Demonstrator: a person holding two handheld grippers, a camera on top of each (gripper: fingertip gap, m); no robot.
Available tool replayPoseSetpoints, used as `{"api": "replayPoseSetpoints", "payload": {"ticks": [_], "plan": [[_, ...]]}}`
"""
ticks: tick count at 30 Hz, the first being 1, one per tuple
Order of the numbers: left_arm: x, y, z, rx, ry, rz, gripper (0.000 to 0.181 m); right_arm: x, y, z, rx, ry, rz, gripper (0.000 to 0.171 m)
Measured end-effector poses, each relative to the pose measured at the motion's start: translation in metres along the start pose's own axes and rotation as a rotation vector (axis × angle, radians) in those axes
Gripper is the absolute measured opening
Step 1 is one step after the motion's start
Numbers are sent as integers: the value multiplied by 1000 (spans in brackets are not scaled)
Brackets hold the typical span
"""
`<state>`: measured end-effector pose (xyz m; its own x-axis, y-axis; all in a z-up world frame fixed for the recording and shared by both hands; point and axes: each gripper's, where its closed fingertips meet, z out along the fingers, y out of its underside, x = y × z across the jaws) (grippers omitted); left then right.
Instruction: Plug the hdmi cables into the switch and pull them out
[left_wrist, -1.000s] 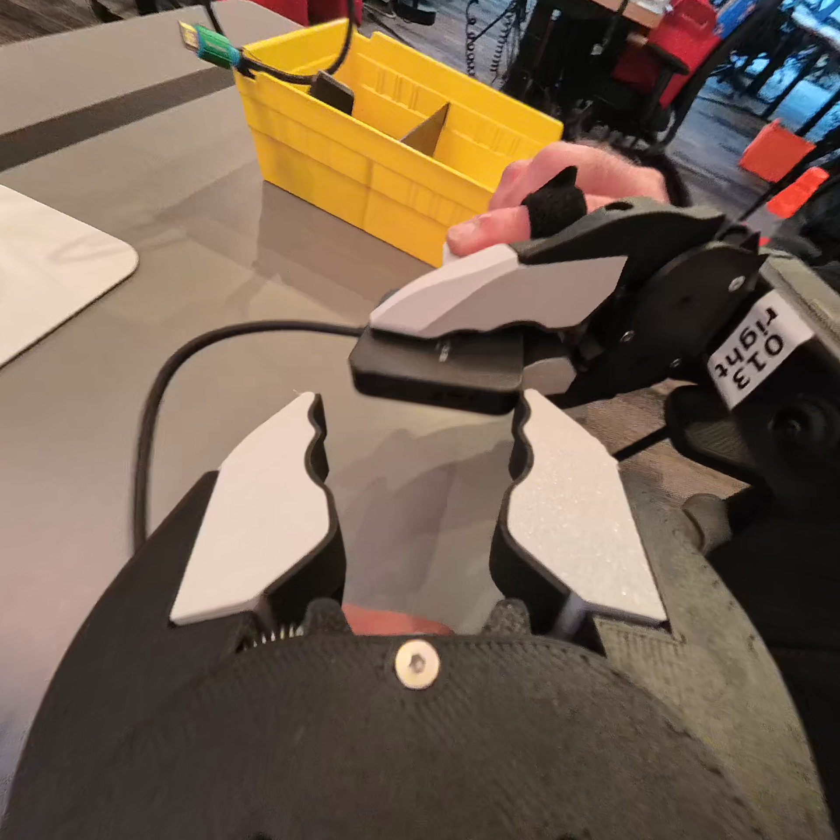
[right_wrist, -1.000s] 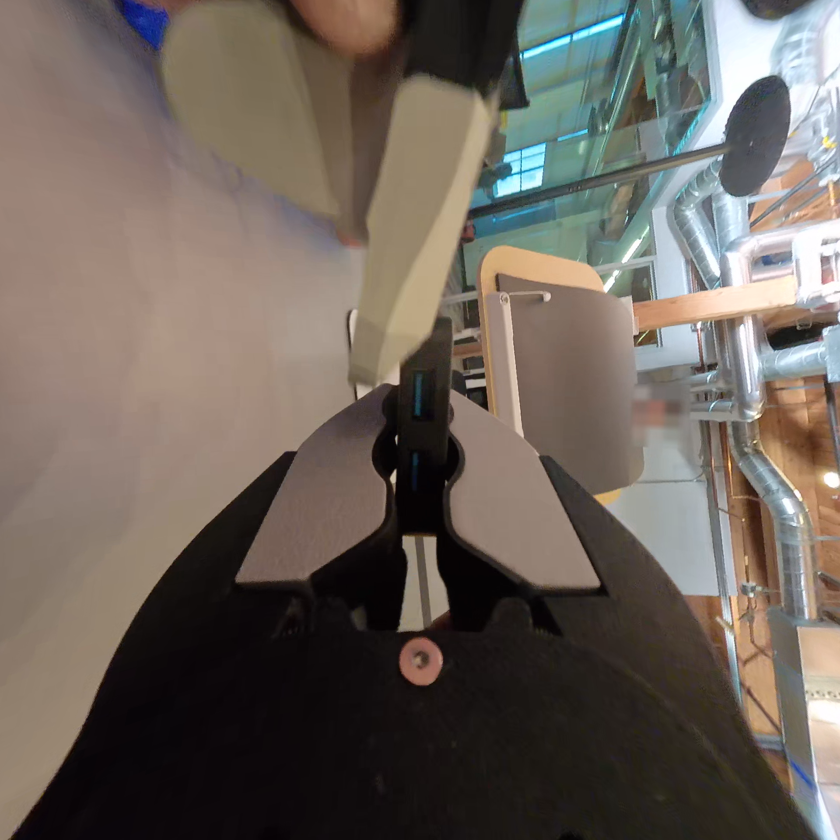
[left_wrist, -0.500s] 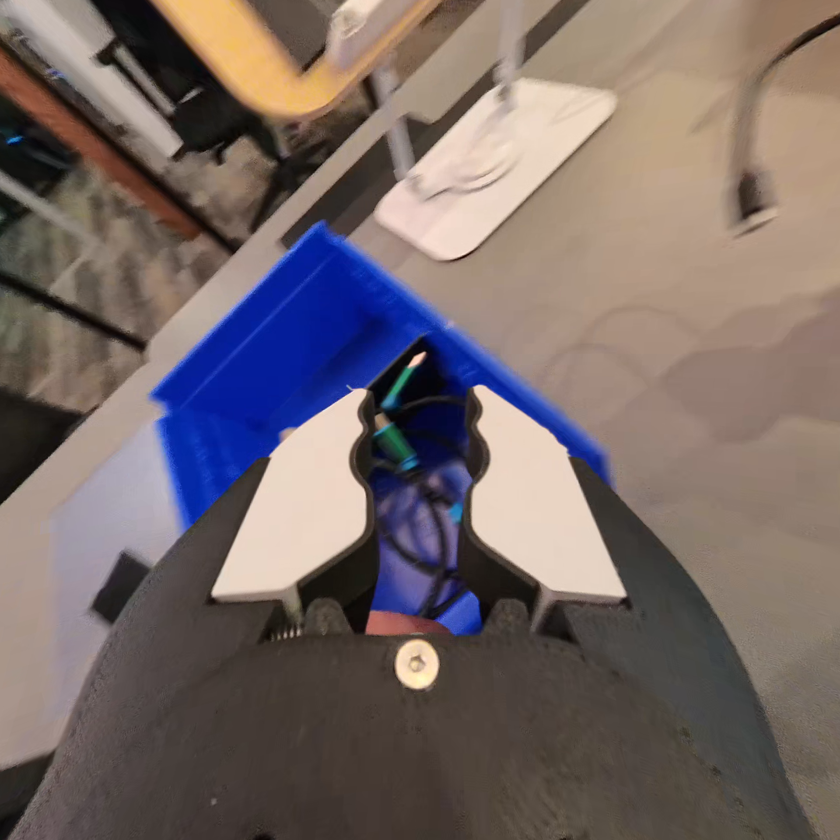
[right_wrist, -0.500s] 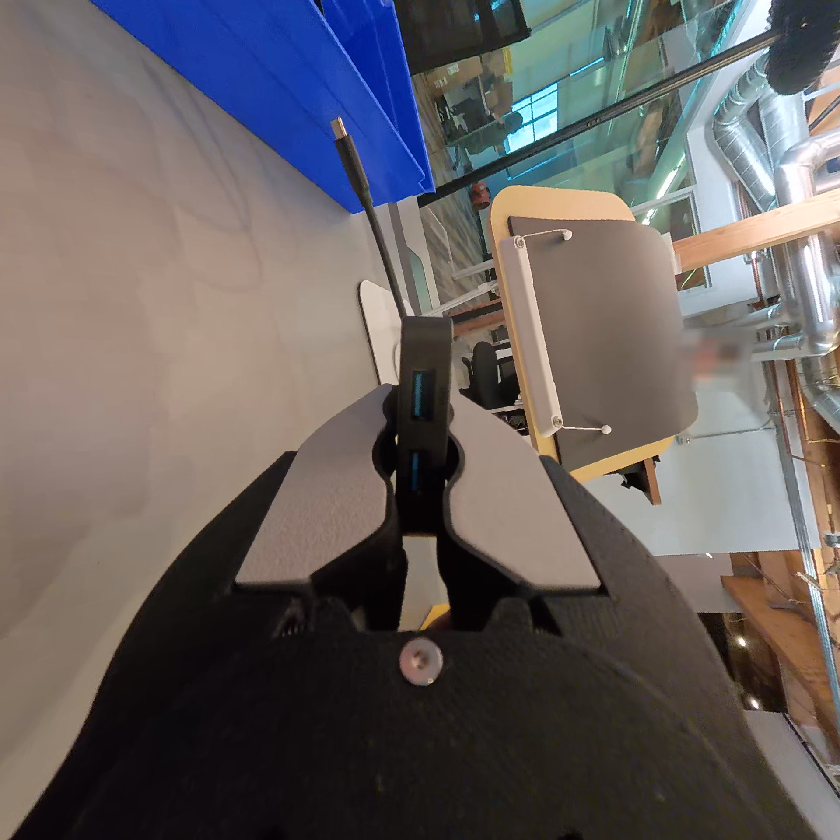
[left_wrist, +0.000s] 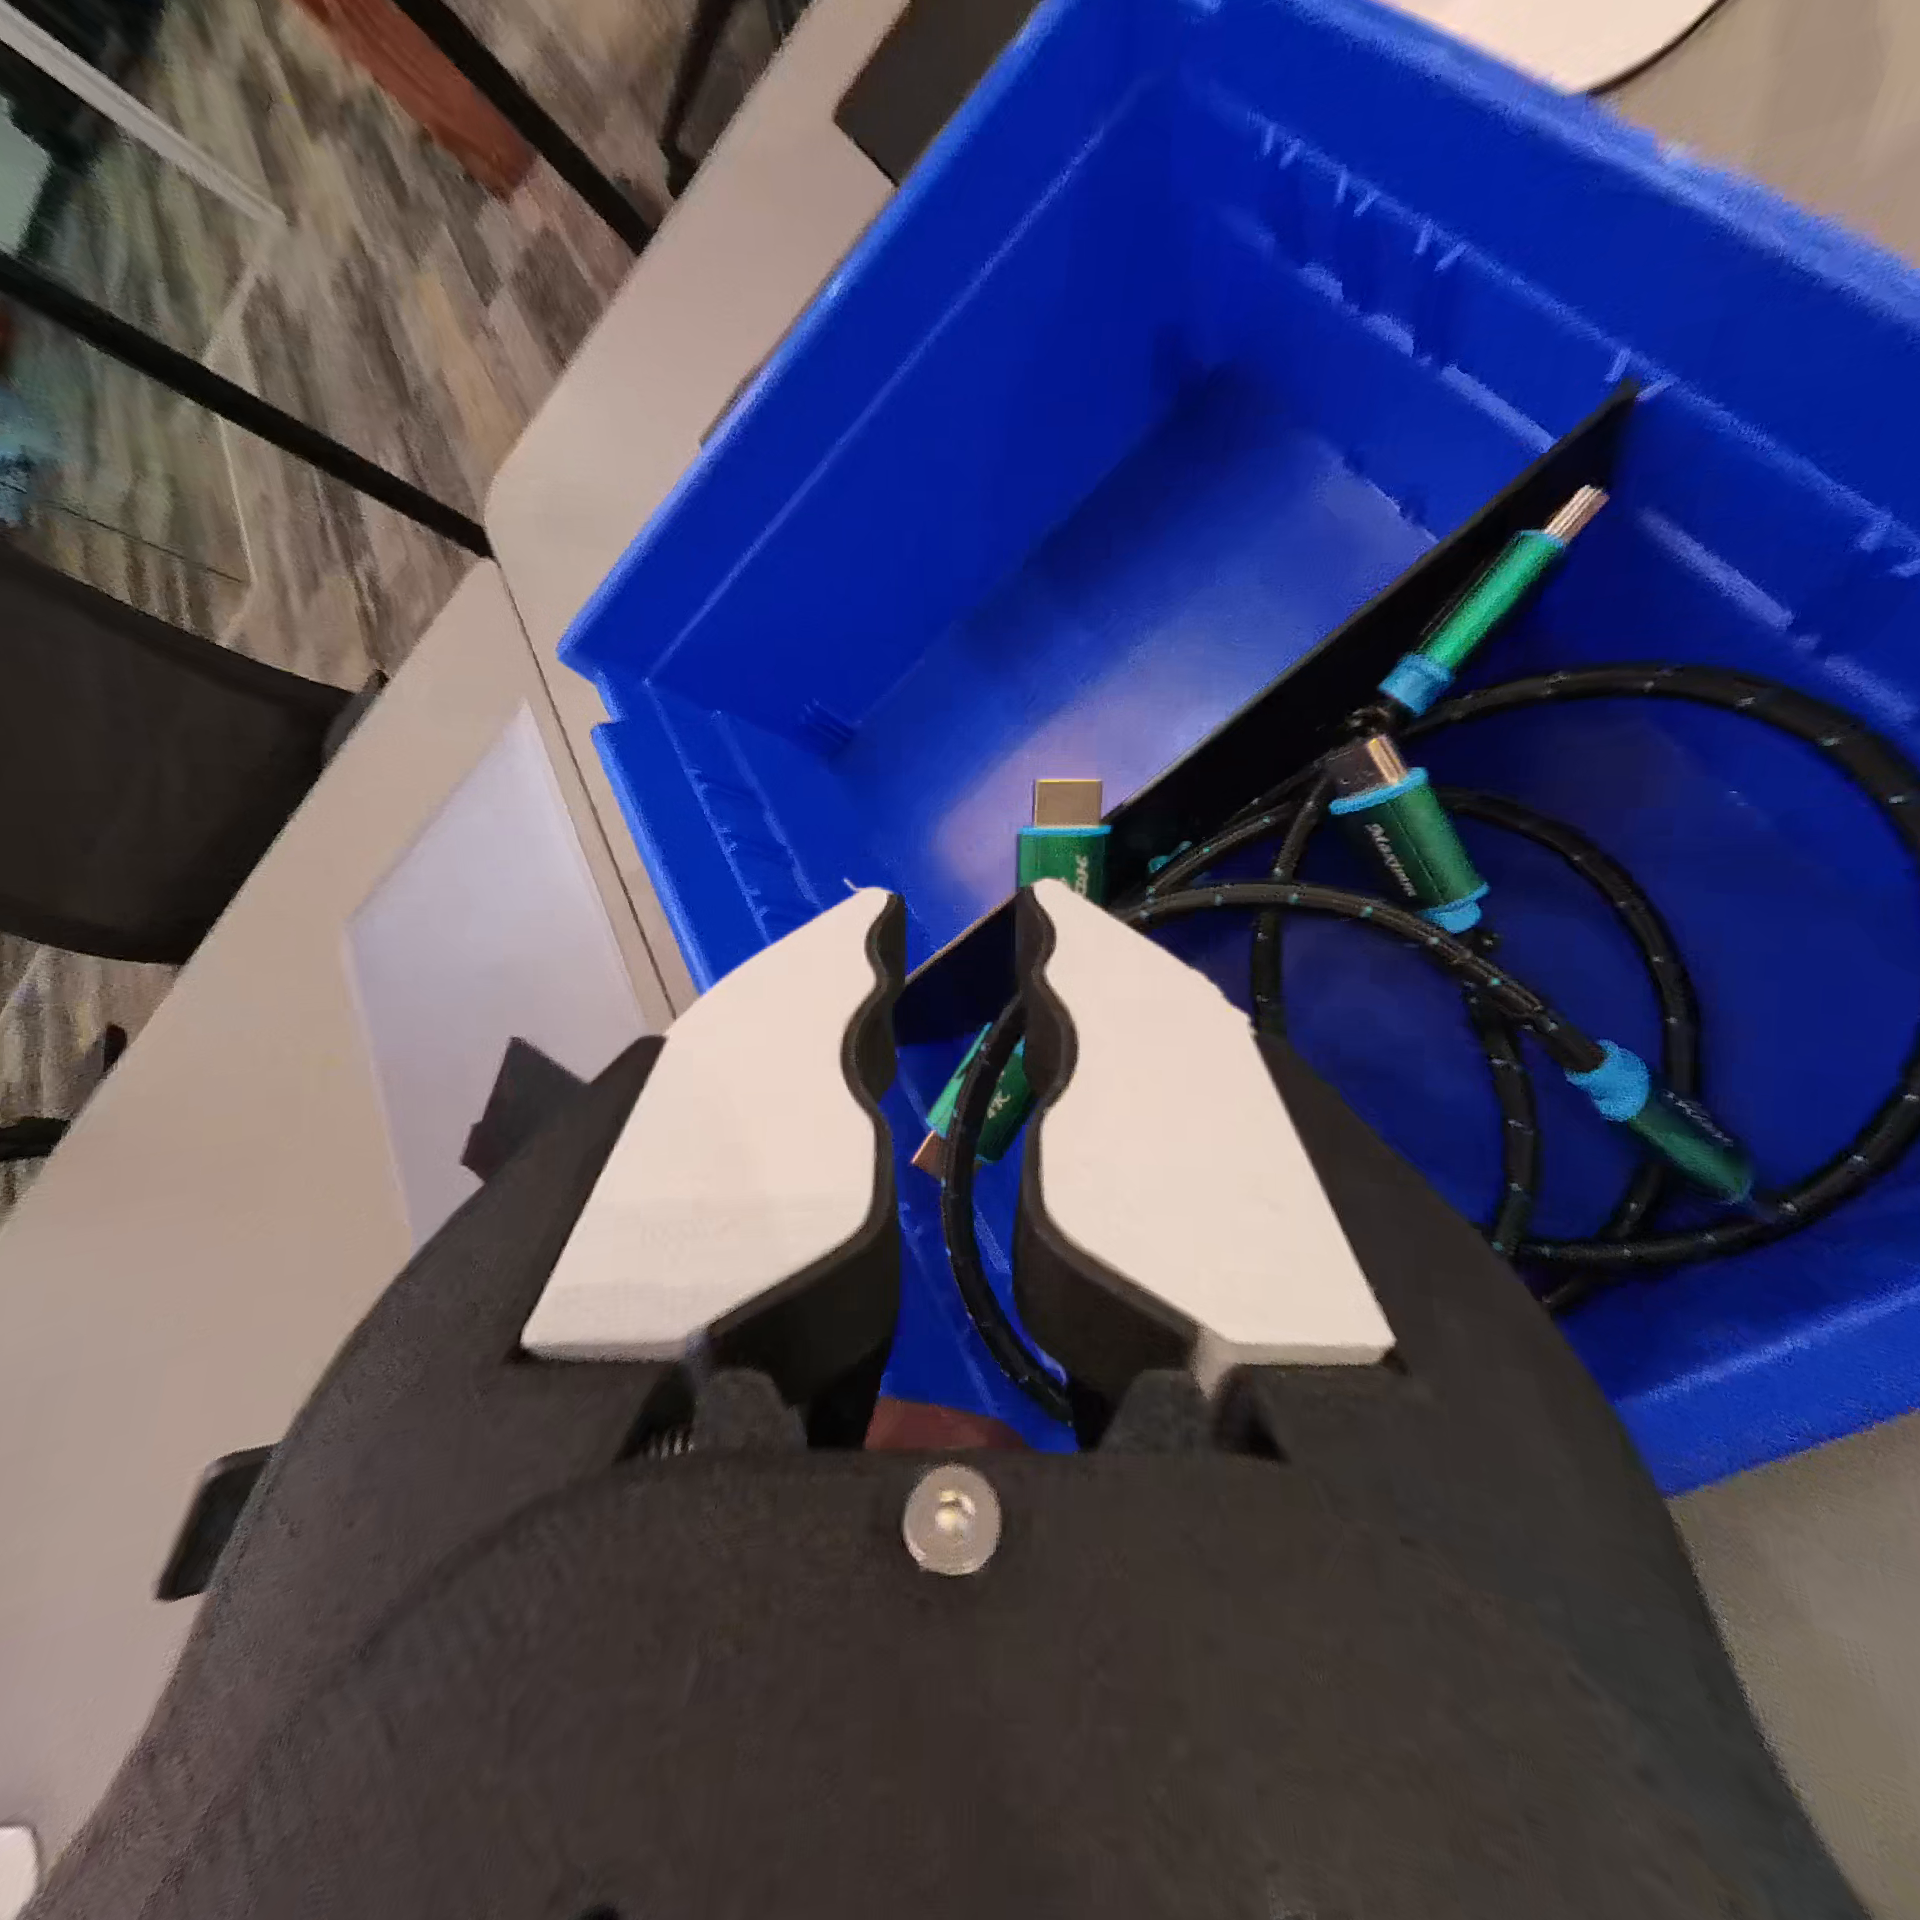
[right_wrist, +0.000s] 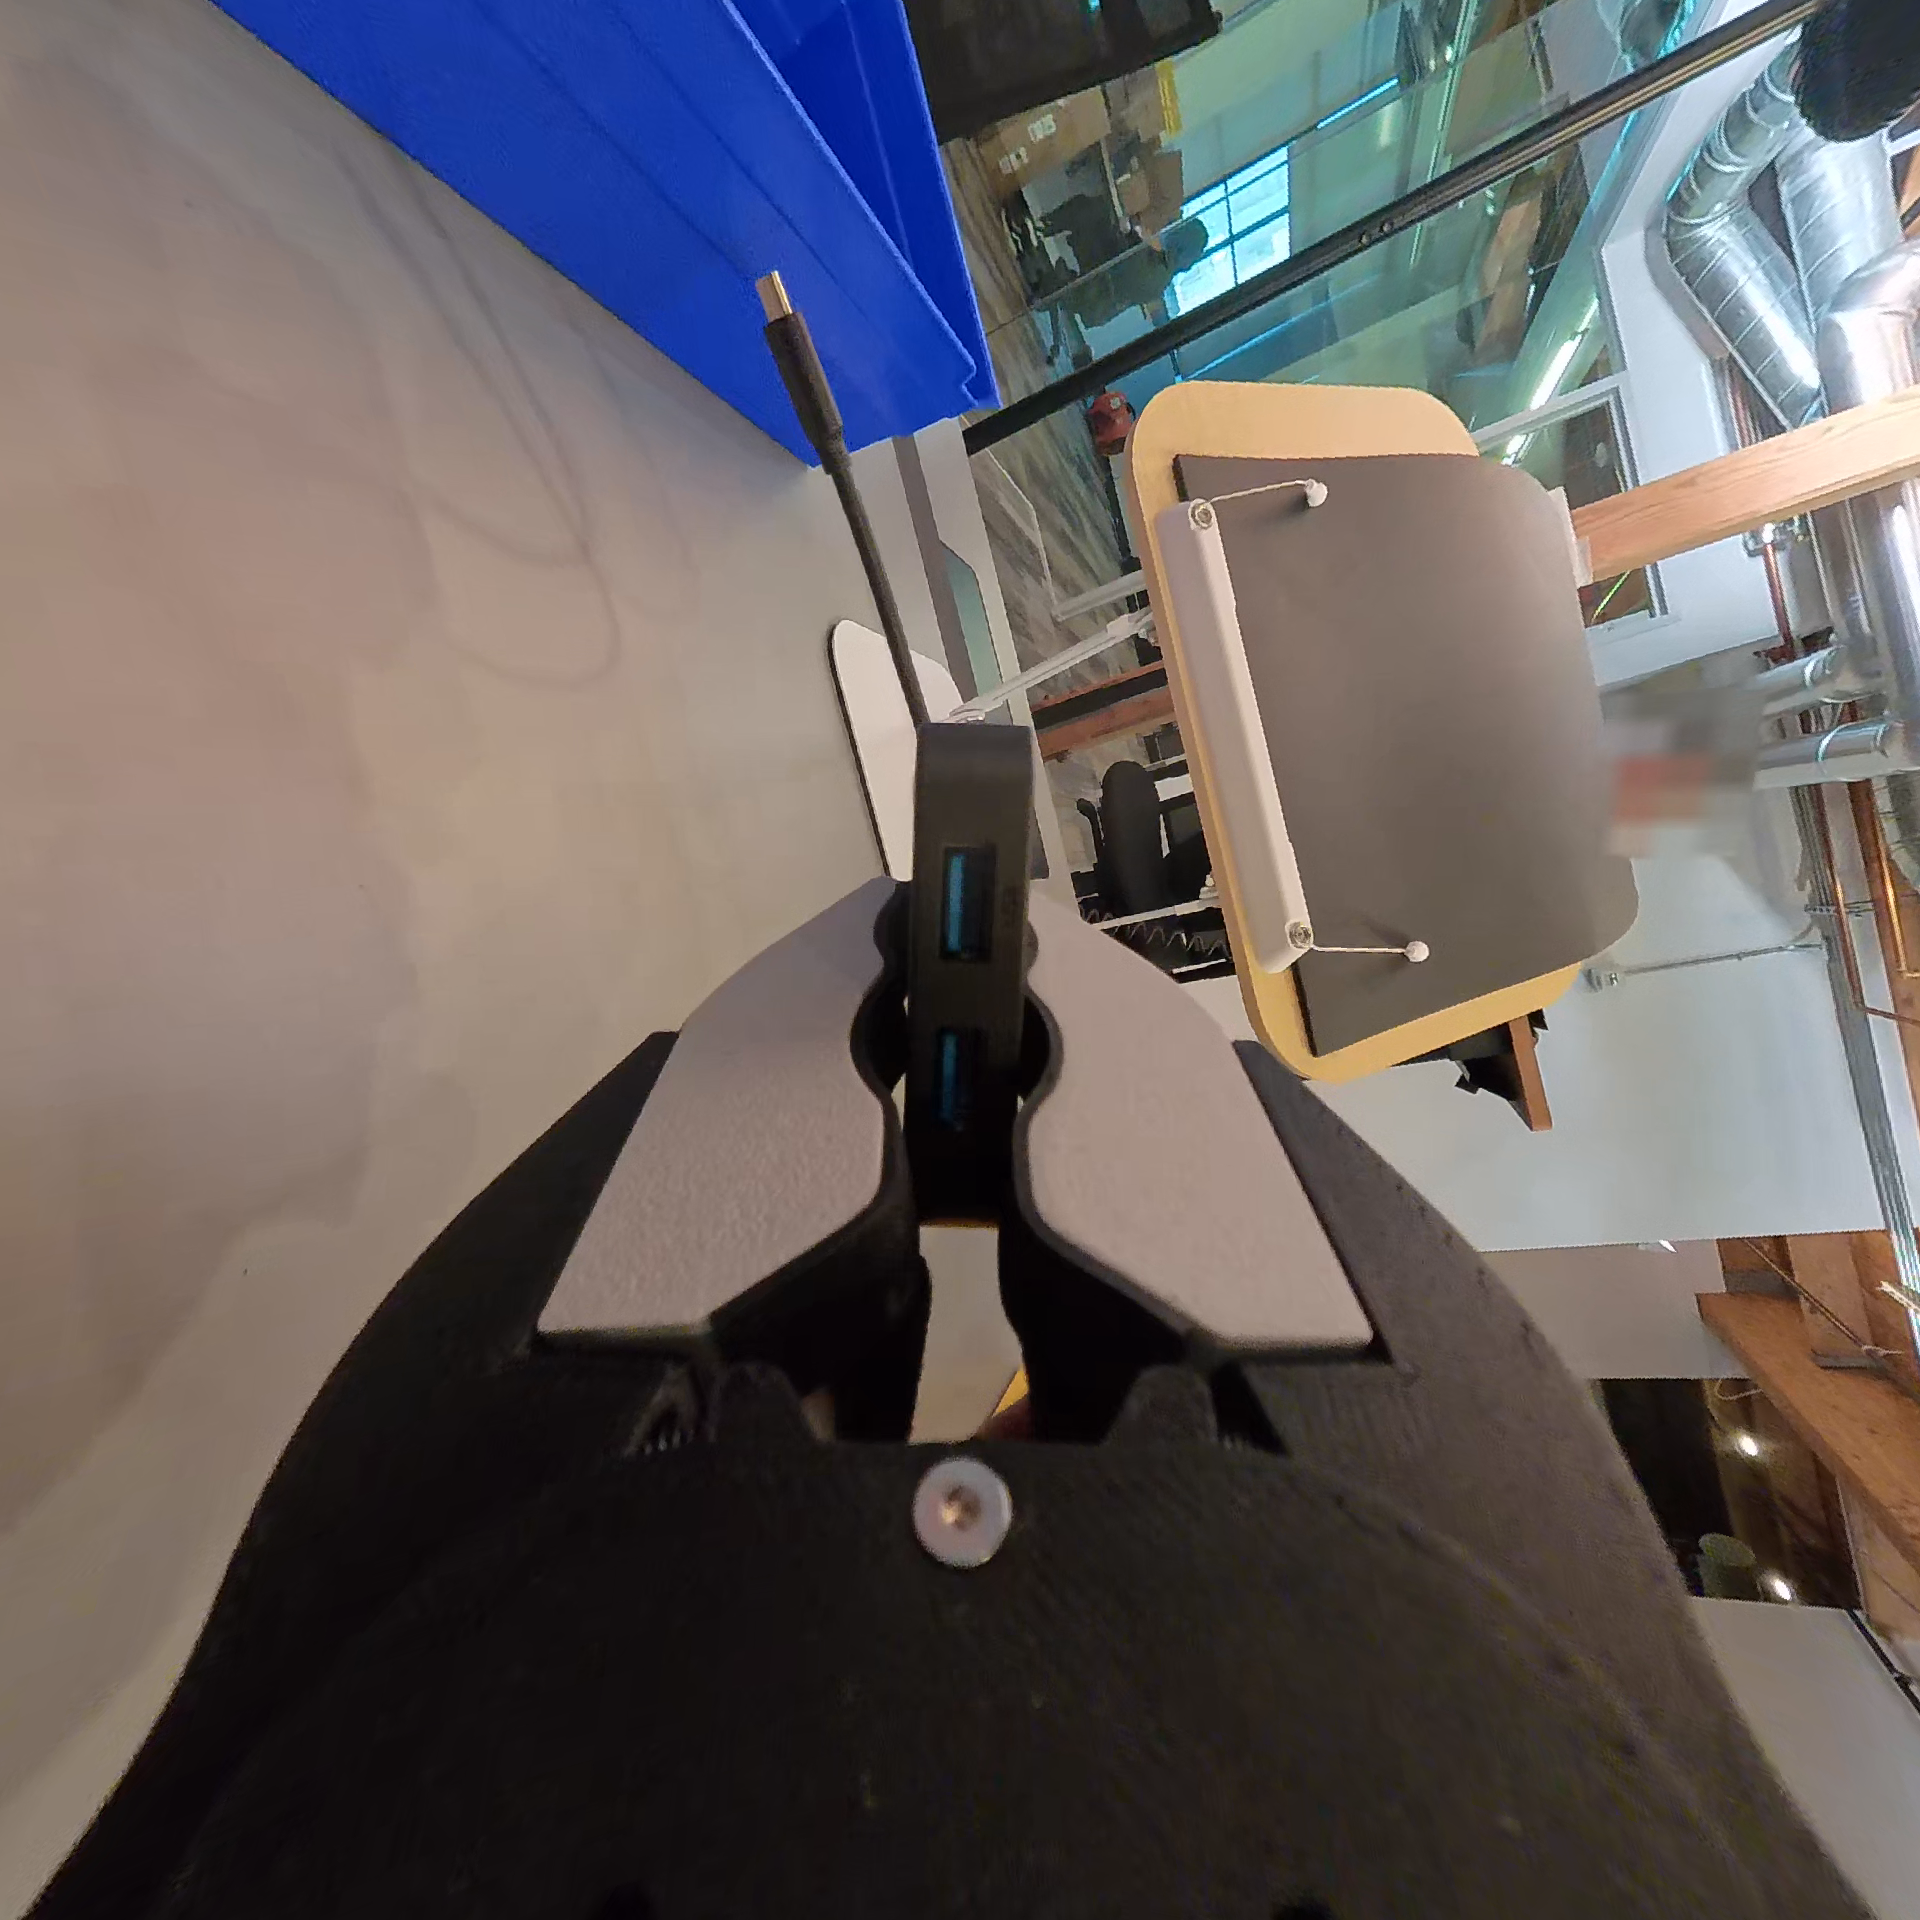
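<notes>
A blue bin (left_wrist: 1039, 364) with a black divider (left_wrist: 1351, 644) holds several black braided HDMI cables (left_wrist: 1455, 904) with green plugs. One plug (left_wrist: 1060, 847) stands just beyond my left gripper (left_wrist: 956, 909); others (left_wrist: 1408, 842) lie to the right. The left gripper hovers over the bin's near corner, narrowly open and empty, with a cable loop and a plug showing through its gap. My right gripper (right_wrist: 961, 899) is shut on the black switch (right_wrist: 975, 790), which is on edge with its two blue ports facing the camera. The switch's thin lead (right_wrist: 842, 478) points at the bin (right_wrist: 623, 135).
The bin stands near the grey table's left edge (left_wrist: 312, 935), with carpeted floor beyond. A white stand base (right_wrist: 873, 686) lies behind the switch, and a wood-rimmed black board (right_wrist: 1403, 727) stands past the table. Bare tabletop (right_wrist: 312, 623) lies between the switch and the bin. My right fingertips sit around 40 centimeters from my left ones.
My left gripper has swung away from the switch and the yellow bin to the blue bin, moved in over its cables, and its jaws have narrowed. The right gripper keeps holding the switch.
</notes>
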<state>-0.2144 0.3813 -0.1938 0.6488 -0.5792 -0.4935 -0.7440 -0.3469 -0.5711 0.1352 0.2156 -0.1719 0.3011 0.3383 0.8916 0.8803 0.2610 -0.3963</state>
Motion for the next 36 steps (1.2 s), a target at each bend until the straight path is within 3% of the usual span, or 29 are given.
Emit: {"api": "replayPoseSetpoints", "payload": {"ticks": [4,6,7,10,15,19,22,36], "plan": [[11,11,13,-65,99,-37,22,0,2,0,-1,0,9,13],[9,11,11,-75,103,-34,30,0,4,0,-2,1,13,13],[8,10,9,-74,100,-22,42,0,4,0,-3,2,13,13],[13,8,-2,-65,102,11,43,-1,6,0,-3,0,22,12],[21,27,8,-164,-5,220,36,-4,5,2,2,-5,27,13],[14,30,18,-191,-119,289,18,-4,4,1,6,-2,26,13],[11,27,20,-178,-173,321,14,-1,5,0,5,5,33,13],[-3,5,-6,-5,-187,248,13,-4,7,0,7,1,49,12]]}}
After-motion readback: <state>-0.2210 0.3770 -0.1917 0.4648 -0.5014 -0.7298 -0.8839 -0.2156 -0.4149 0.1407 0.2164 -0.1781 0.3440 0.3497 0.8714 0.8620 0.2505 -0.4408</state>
